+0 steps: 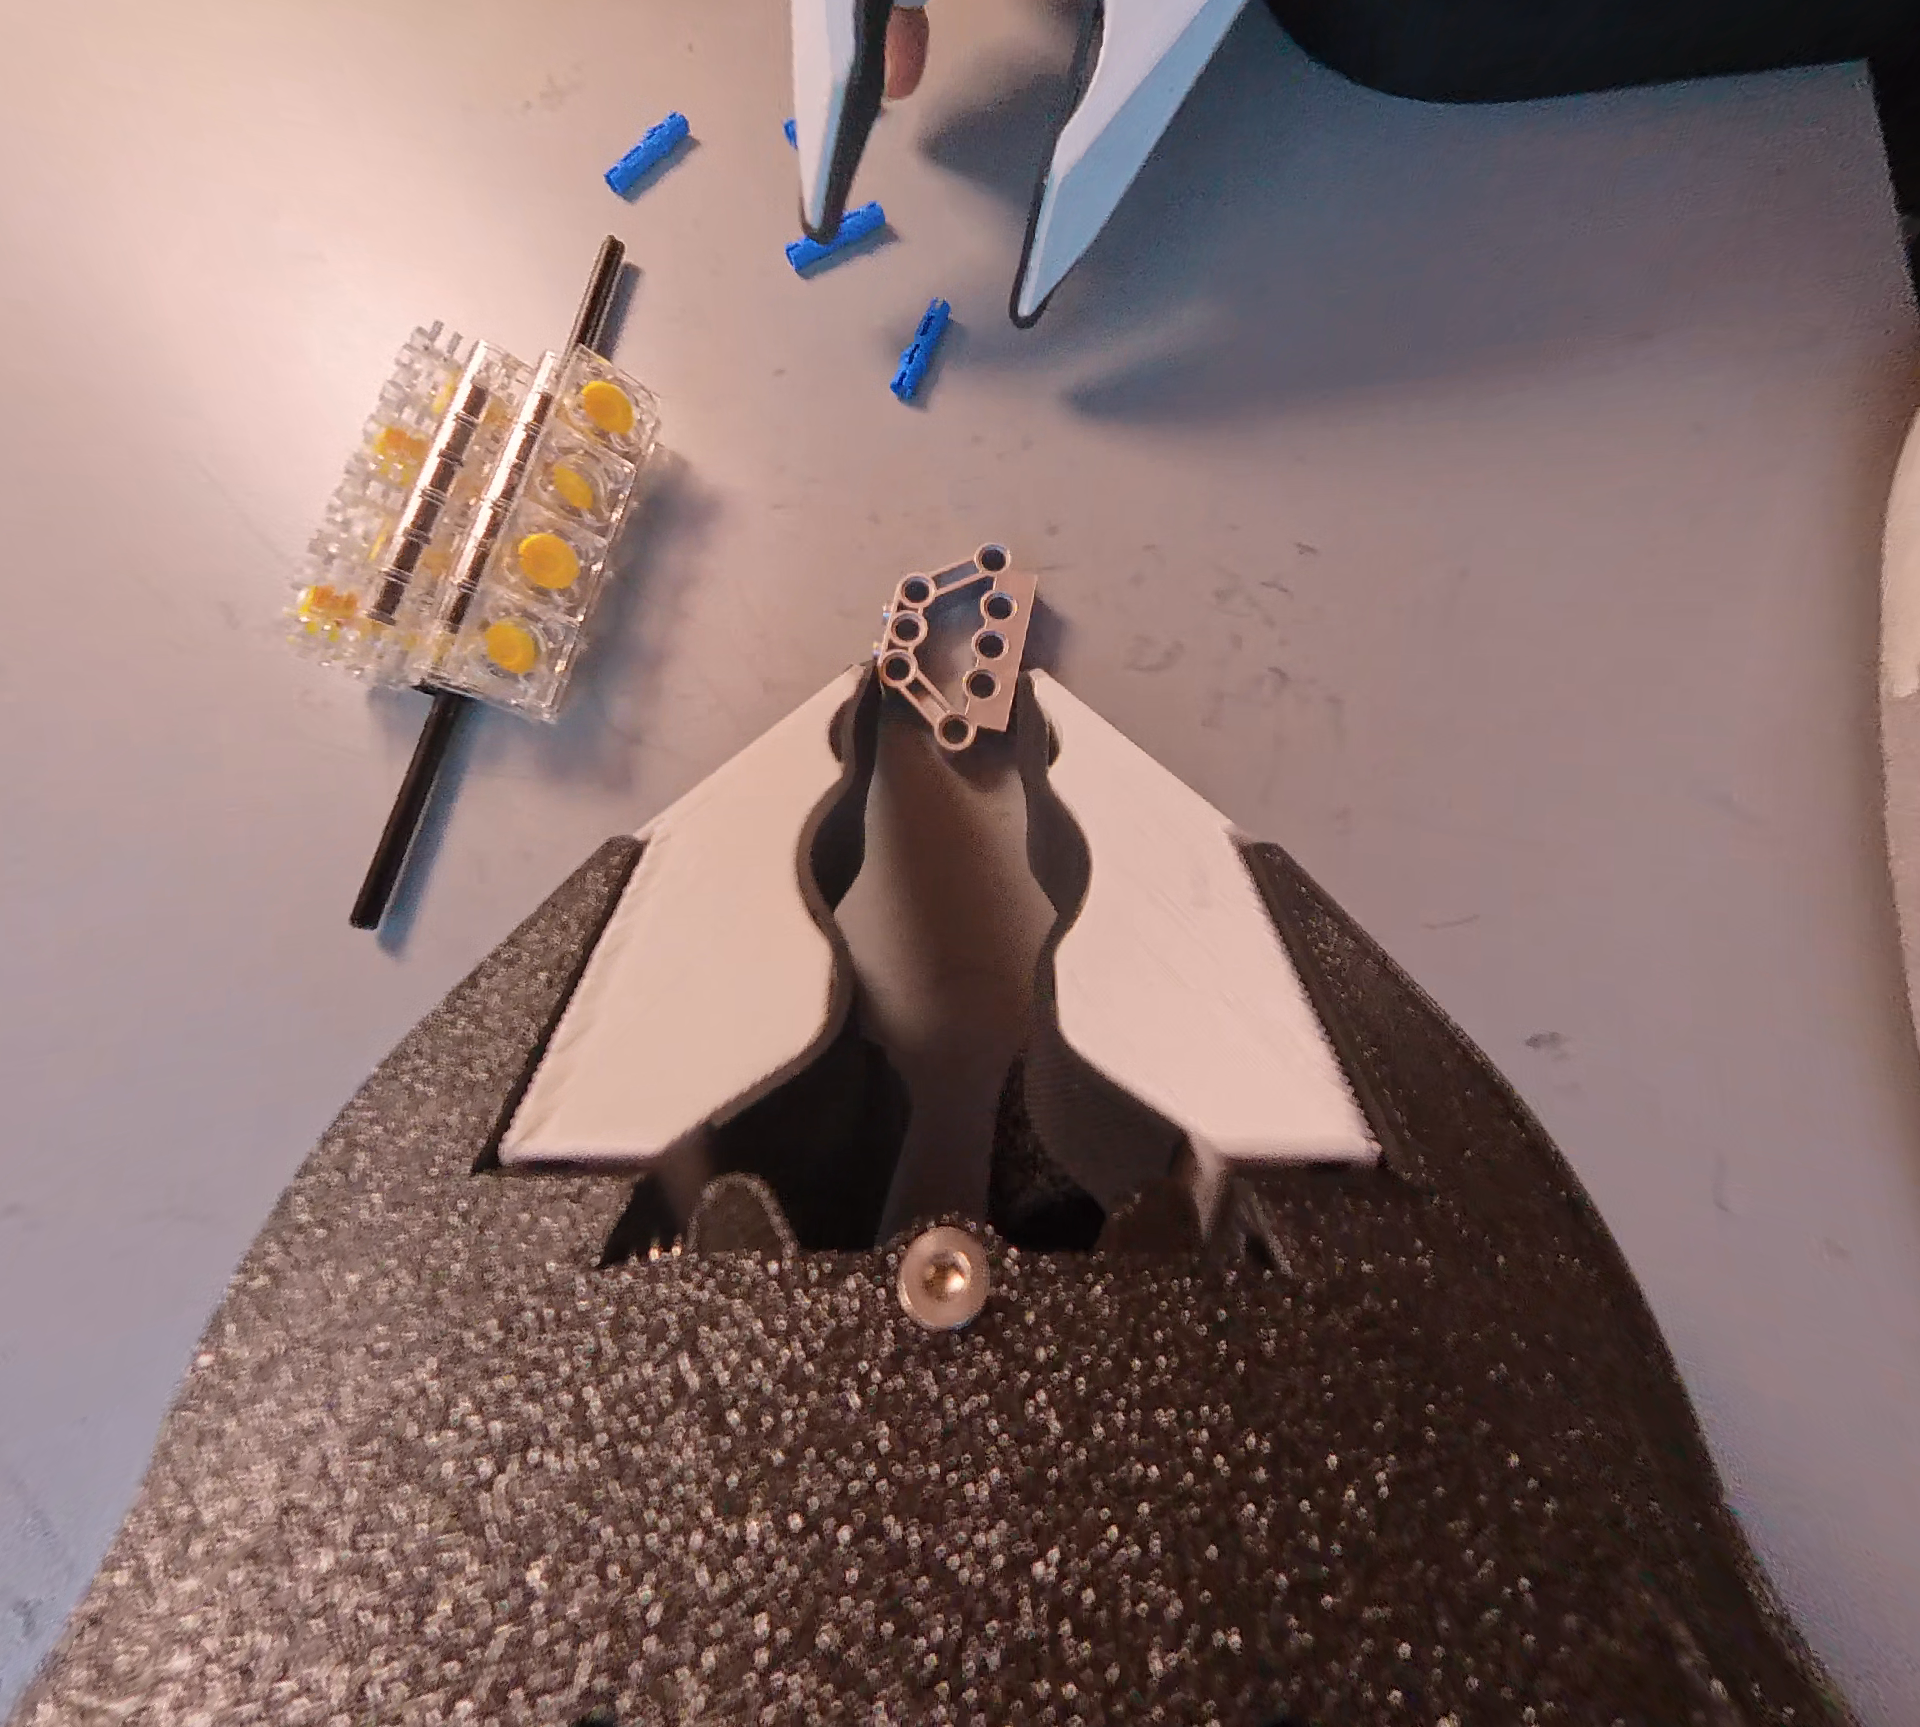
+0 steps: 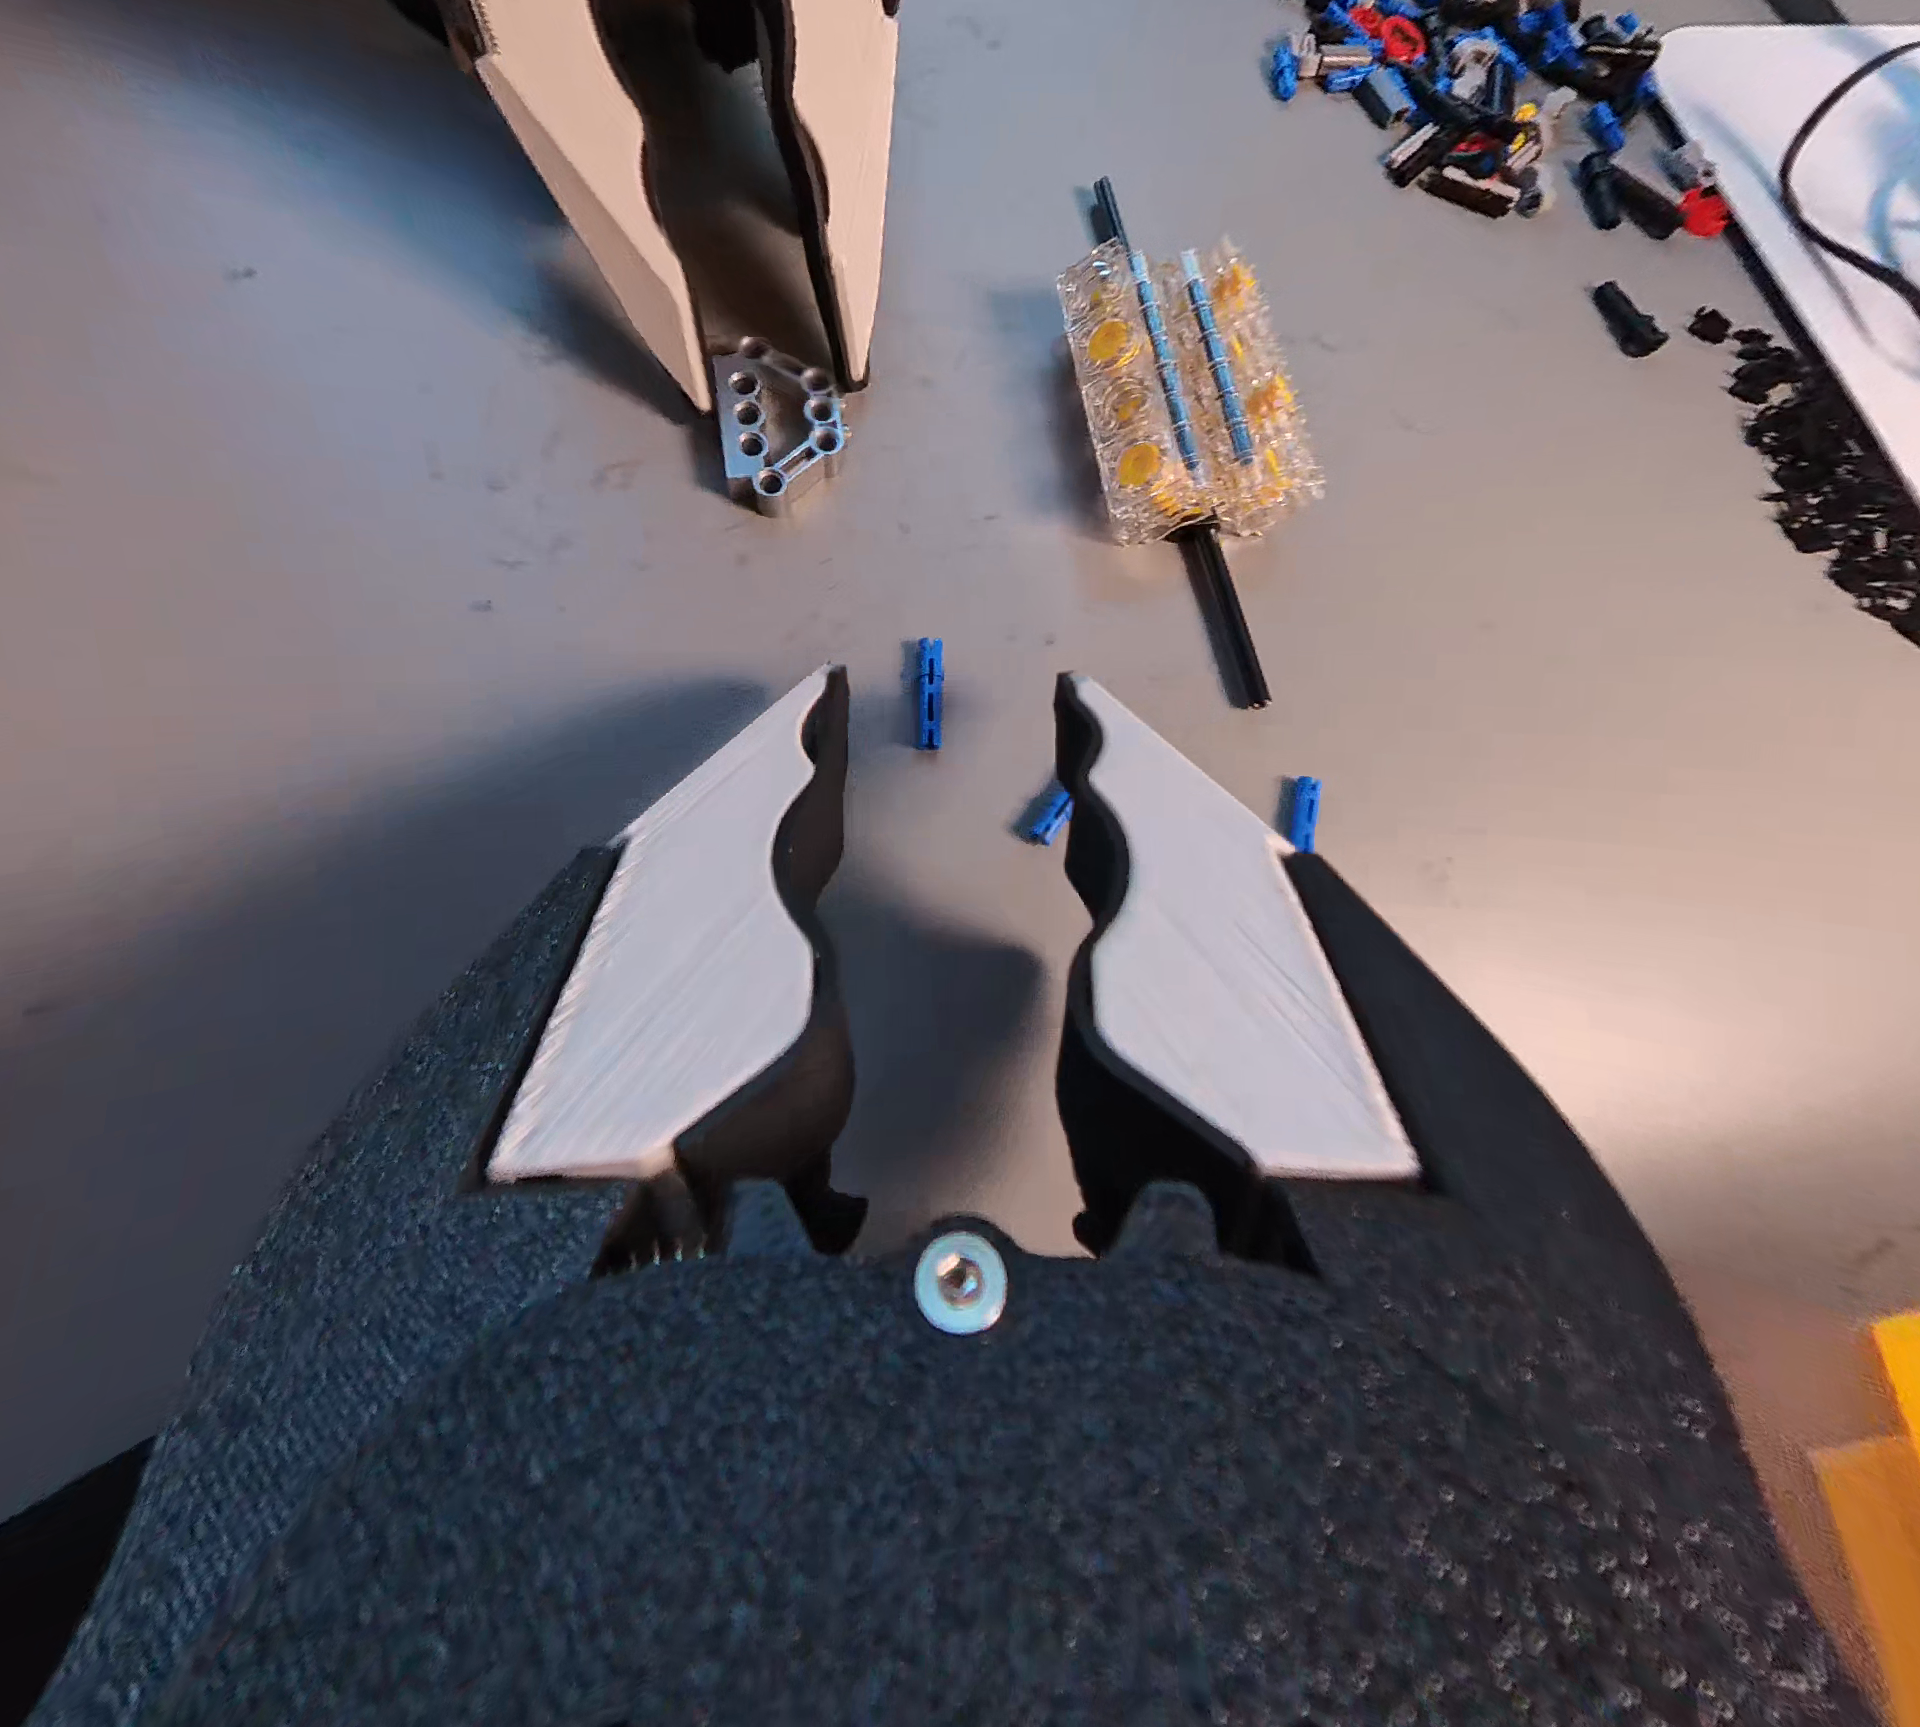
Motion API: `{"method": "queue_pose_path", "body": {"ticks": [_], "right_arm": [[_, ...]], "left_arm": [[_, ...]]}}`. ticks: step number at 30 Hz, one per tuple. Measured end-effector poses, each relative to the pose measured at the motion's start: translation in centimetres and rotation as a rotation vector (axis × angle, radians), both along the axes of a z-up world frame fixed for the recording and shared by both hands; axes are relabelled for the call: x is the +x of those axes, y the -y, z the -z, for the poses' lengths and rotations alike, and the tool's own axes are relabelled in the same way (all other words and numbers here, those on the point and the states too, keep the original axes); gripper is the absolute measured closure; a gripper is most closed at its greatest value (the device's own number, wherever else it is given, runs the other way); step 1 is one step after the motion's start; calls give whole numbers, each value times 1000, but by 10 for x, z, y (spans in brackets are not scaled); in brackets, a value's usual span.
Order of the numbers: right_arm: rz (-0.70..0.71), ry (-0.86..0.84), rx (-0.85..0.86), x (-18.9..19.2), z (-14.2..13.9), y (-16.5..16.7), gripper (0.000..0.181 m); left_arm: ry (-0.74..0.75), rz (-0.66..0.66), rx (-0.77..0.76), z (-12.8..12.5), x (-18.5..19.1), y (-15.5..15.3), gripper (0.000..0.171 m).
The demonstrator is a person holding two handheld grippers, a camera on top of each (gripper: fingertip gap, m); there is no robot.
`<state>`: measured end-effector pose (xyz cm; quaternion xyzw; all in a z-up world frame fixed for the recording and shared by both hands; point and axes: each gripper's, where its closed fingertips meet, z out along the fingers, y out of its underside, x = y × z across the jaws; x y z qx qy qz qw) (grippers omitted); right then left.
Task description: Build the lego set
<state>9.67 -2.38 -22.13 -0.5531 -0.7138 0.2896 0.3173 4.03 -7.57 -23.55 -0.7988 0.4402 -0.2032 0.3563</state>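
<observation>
My left gripper [image 1: 951, 680] is shut on a small grey frame piece with round holes [image 1: 956, 638], held low at the table top; both also show in the right wrist view, the gripper [image 2: 779, 384] and the frame [image 2: 779, 430]. My right gripper [image 2: 948, 680] is open and empty, its tips down at the table. A blue pin [image 2: 928, 692] lies between its tips. A second blue pin [image 2: 1049, 815] lies against its right finger, and a third [image 2: 1302, 810] lies outside it. The left wrist view shows the right gripper [image 1: 925, 275] open, one fingertip on a blue pin [image 1: 836, 238].
A clear block with yellow discs [image 2: 1184, 399] on a black axle [image 2: 1231, 628] lies beside the grippers, also in the left wrist view [image 1: 473, 514]. A pile of small blue, black and red parts [image 2: 1475, 77], a heap of black bits [image 2: 1829, 451] and a white board [image 2: 1787, 150] are at the right. Some 9 centimeters of space lies between my two pairs of fingers.
</observation>
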Motion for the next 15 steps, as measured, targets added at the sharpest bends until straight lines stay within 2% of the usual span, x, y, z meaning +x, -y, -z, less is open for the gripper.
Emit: {"method": "queue_pose_path", "body": {"ticks": [2,4,8,15], "right_arm": [[-15,21,-8,1,3,5,148],[-11,46,-6,2,7,5,154],[-9,65,-9,3,10,5,154],[-24,62,-17,4,8,10,153]], "left_arm": [[-19,-3,22,1,1,-1,151],[-44,-27,56,1,0,-4,171],[-57,-51,72,1,-1,-7,171],[-37,-46,66,0,-1,-6,153]]}}
